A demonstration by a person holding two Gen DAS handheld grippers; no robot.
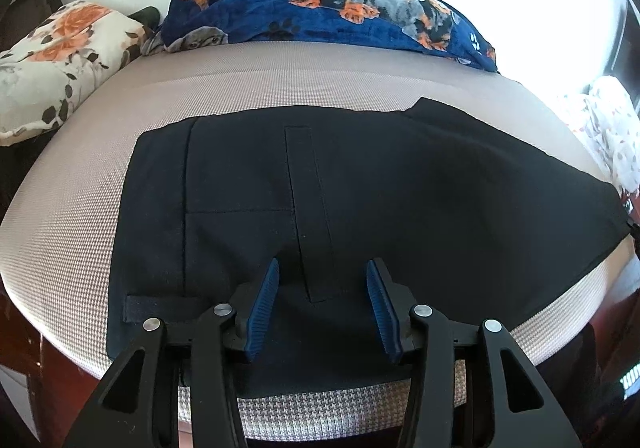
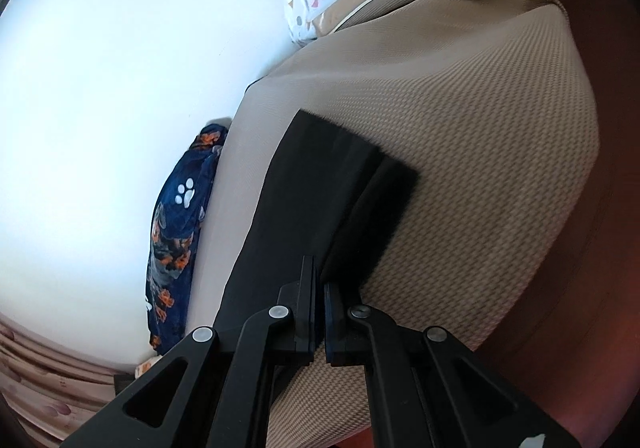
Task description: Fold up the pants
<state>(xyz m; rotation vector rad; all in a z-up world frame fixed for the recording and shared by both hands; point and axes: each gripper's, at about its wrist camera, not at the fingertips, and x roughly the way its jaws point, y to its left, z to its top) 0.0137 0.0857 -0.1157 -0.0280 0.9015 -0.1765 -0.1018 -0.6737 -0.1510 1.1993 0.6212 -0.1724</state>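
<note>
While left gripper (image 1: 322, 268) gapes over pants (image 1: 360, 188), right gripper (image 2: 320, 290) pinches them

No words, brand names, labels or numbers can be read in either view. The only sign-like marks are white paw prints printed on the blue dog-pattern blanket (image 1: 328, 12), at the top of the left wrist frame and at centre left of the right wrist frame.
</note>
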